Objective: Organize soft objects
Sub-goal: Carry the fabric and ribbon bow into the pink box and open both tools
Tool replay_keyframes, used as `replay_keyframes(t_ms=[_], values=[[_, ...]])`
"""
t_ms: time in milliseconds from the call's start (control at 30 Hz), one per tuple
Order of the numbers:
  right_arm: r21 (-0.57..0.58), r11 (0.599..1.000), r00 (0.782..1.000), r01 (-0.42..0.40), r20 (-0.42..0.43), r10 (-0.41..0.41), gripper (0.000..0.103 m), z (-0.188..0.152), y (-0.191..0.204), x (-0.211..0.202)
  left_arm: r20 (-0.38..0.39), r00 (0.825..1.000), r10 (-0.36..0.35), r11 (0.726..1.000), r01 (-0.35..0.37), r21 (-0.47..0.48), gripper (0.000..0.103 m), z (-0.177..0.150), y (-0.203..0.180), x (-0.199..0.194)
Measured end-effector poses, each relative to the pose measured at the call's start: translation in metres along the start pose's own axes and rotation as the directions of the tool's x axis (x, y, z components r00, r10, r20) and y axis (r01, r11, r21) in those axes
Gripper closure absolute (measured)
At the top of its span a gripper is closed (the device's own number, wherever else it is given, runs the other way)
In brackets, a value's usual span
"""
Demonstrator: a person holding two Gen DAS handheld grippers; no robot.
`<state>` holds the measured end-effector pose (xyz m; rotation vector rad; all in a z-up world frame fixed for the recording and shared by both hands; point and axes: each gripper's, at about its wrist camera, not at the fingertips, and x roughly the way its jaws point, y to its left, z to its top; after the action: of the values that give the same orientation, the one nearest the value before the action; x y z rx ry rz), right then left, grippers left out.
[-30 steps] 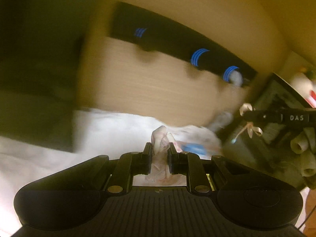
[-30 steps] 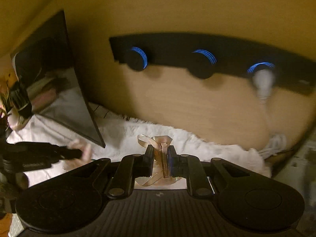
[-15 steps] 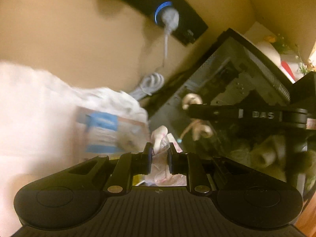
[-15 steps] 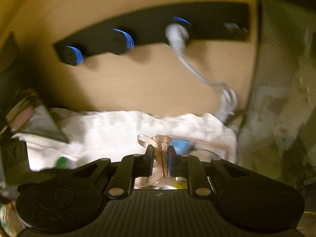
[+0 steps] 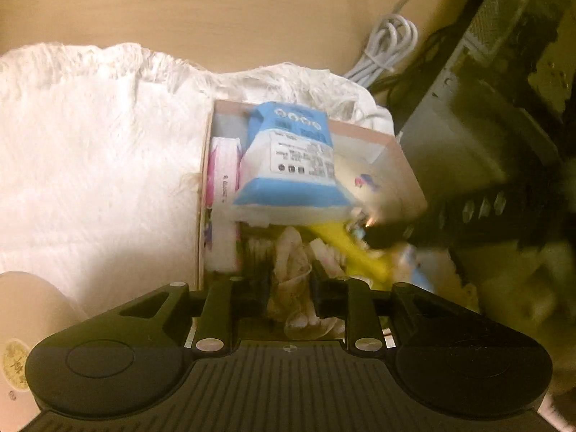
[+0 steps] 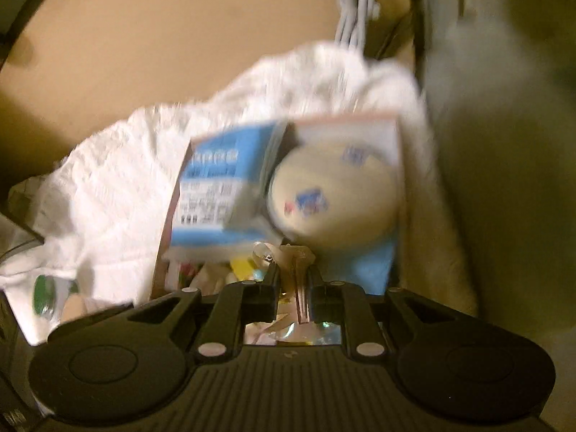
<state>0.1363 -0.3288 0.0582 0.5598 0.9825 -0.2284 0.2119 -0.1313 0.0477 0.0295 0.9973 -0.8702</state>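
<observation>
One box (image 5: 403,165) holds one blue pack (image 5: 291,165).

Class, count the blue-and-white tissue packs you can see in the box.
1: the blue-and-white tissue pack stands in the open box, left of a round cream item. Others may be hidden beneath the clutter.

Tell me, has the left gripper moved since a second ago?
Yes. The left gripper, shut on a pale crinkled bag, has swung right and down from the wall socket strip to just over the open box.
</observation>
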Motion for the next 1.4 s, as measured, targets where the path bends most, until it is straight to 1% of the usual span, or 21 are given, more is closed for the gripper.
replay_keyframes(t_ms=[67,133,200,267,333,433,533,633,667,733,833,867,900,1000,1033,1133,1200,1267,1333,1367,1400], values=[[-0.029,1.000,1.000,-0.005,0.018,0.005,0.085,-0.002,0.002,-0.003,0.011,0.999,-0.046,0.999,0.046,-0.025,0.076,0.003,0.003,-0.006],[-0.065,0.998,0.998,-0.004,0.054,0.008,0.084,-0.001,0.006,-0.014,0.033,0.997,-0.069,0.996,0.070,-0.046,0.076,0.009,0.005,-0.015],[-0.083,0.996,0.995,-0.036,0.085,0.043,0.067,-0.001,0.009,-0.026,0.071,0.993,-0.093,0.992,0.099,-0.078,0.076,0.014,0.011,-0.029],[-0.098,0.993,0.989,-0.061,0.127,0.074,0.061,-0.004,0.014,-0.038,0.110,0.987,-0.113,0.987,0.125,-0.101,0.075,0.019,0.016,-0.041],[-0.103,0.991,0.983,-0.080,0.156,0.095,0.060,-0.007,0.017,-0.046,0.119,0.986,-0.115,0.986,0.127,-0.104,0.075,0.024,0.019,-0.047],[-0.098,0.993,0.977,-0.066,0.196,0.084,0.060,-0.011,0.021,-0.055,0.091,0.988,-0.121,0.987,0.130,-0.095,0.075,0.022,0.019,-0.048],[-0.107,0.994,0.976,-0.019,0.215,0.042,0.060,-0.016,0.025,-0.060,0.056,0.985,-0.164,0.983,0.168,-0.072,0.075,0.015,0.014,-0.044],[-0.121,0.992,0.973,0.042,0.230,-0.013,0.060,-0.021,0.028,-0.061,-0.023,0.984,-0.175,0.984,0.173,-0.051,0.075,0.014,0.006,-0.022],[-0.118,0.991,0.972,0.068,0.232,-0.039,0.060,-0.021,0.028,-0.061,-0.057,0.987,-0.152,0.988,0.149,-0.049,0.074,0.014,0.004,-0.013],[-0.110,0.987,0.965,0.121,0.244,-0.091,0.060,-0.026,0.028,-0.062,-0.092,0.991,-0.094,0.995,0.090,-0.046,0.074,0.013,0.002,-0.004],[-0.131,0.979,0.964,0.154,0.238,-0.120,0.060,-0.041,0.025,-0.062,-0.120,0.991,-0.061,0.998,0.057,-0.040,0.074,0.016,0.002,0.003],[-0.133,0.978,0.965,0.160,0.229,-0.127,0.059,-0.046,0.023,-0.062,-0.146,0.989,-0.035,0.999,0.034,-0.014,0.074,0.016,0.001,0.008],[-0.132,0.978,0.966,0.164,0.221,-0.132,0.058,-0.049,0.021,-0.060,-0.159,0.987,-0.002,0.999,0.008,0.036,0.078,0.016,-0.003,0.011],[-0.119,0.978,0.968,0.173,0.201,-0.147,0.057,-0.057,0.017,-0.059,-0.166,0.986,0.034,0.993,-0.014,0.121,0.077,0.017,-0.015,0.014],[-0.116,0.978,0.968,0.174,0.201,-0.149,0.056,-0.058,0.016,-0.060,-0.164,0.986,0.041,0.989,-0.016,0.150,0.076,0.016,-0.019,0.012],[-0.109,0.977,0.963,0.184,0.220,-0.157,0.048,-0.062,0.017,-0.068,-0.186,0.980,0.075,0.963,-0.024,0.267,0.076,0.011,-0.029,0.003],[-0.109,0.975,0.957,0.194,0.238,-0.164,0.046,-0.064,0.018,-0.076,-0.189,0.979,0.081,0.953,-0.020,0.302,0.076,0.012,-0.032,-0.004],[-0.112,0.973,0.952,0.202,0.256,-0.168,0.046,-0.066,0.020,-0.083,-0.209,0.976,0.056,0.962,0.003,0.273,0.077,0.016,-0.029,-0.009],[-0.118,0.971,0.946,0.210,0.275,-0.171,0.045,-0.066,0.024,-0.089,-0.233,0.972,0.011,0.980,0.036,0.195,0.076,0.022,-0.020,-0.012],[-0.121,0.969,0.943,0.214,0.286,-0.172,0.045,-0.066,0.025,-0.091,-0.223,0.975,-0.028,0.990,0.058,0.132,0.075,0.024,-0.014,-0.015],[-0.122,0.968,0.938,0.219,0.298,-0.175,0.045,-0.066,0.027,-0.095,-0.170,0.982,-0.076,0.994,0.087,0.060,0.075,0.027,-0.007,-0.022]])
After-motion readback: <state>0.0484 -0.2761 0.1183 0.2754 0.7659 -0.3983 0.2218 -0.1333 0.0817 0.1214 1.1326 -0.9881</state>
